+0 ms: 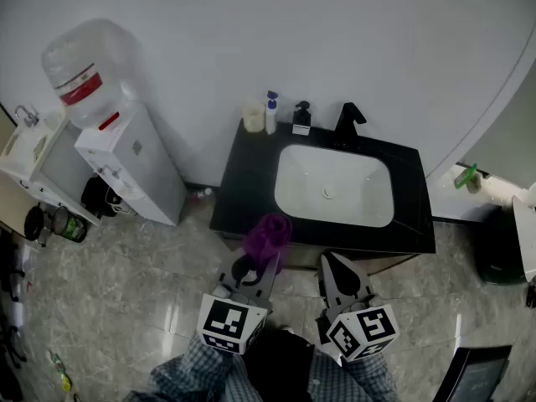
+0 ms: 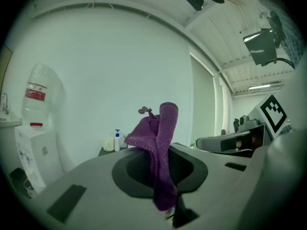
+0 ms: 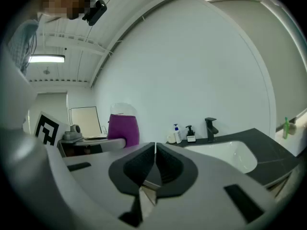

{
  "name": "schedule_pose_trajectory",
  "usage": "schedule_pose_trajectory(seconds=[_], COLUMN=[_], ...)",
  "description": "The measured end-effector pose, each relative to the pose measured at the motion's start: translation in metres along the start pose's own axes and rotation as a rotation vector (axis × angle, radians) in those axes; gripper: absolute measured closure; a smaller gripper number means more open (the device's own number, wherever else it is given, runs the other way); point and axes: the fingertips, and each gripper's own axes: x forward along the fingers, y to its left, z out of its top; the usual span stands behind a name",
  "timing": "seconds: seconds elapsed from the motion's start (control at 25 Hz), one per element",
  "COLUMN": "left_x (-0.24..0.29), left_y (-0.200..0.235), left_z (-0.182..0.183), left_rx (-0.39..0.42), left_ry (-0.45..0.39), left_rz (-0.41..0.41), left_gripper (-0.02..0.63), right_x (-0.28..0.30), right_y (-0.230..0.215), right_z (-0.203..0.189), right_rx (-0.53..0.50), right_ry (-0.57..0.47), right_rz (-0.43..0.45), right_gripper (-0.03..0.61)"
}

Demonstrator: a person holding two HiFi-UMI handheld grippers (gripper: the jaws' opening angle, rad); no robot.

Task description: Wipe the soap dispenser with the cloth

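A purple cloth (image 1: 267,234) sticks up from my left gripper (image 1: 256,265), whose jaws are shut on it; in the left gripper view the cloth (image 2: 159,150) hangs folded between them. My right gripper (image 1: 338,268) is shut with nothing in it, its jaws (image 3: 154,153) pressed together. Both hover in front of a black vanity (image 1: 243,191). At the vanity's back edge stand a black soap dispenser (image 1: 301,117) with a white label and a white pump bottle (image 1: 271,112) with a blue top. Both show small in the right gripper view, the dispenser (image 3: 190,134) right of the bottle (image 3: 177,134).
A white basin (image 1: 333,184) is sunk into the vanity, with a black tap (image 1: 348,122) behind it and a pale cup (image 1: 254,116) at the back left. A water cooler (image 1: 134,164) with a big bottle (image 1: 82,72) stands to the left. The floor (image 1: 126,291) is tiled.
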Motion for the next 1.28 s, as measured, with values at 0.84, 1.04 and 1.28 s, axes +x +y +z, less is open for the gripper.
schedule_pose_trajectory(seconds=[0.84, 1.04, 1.28], left_x=[-0.001, -0.001, -0.003], left_y=[-0.011, -0.019, -0.03], left_z=[0.0, 0.0, 0.004], left_rx=[-0.002, 0.002, 0.01], left_ry=[0.006, 0.004, 0.002], left_rz=[0.011, 0.033, 0.052], left_gripper=[0.551, 0.551, 0.551], right_x=[-0.009, -0.016, -0.023], right_y=[-0.012, -0.021, -0.026], right_z=[-0.004, -0.007, 0.003], right_rx=[0.033, 0.05, 0.061], right_ry=[0.014, 0.015, -0.013], right_rz=[-0.015, -0.007, 0.022], right_gripper=[0.554, 0.554, 0.554])
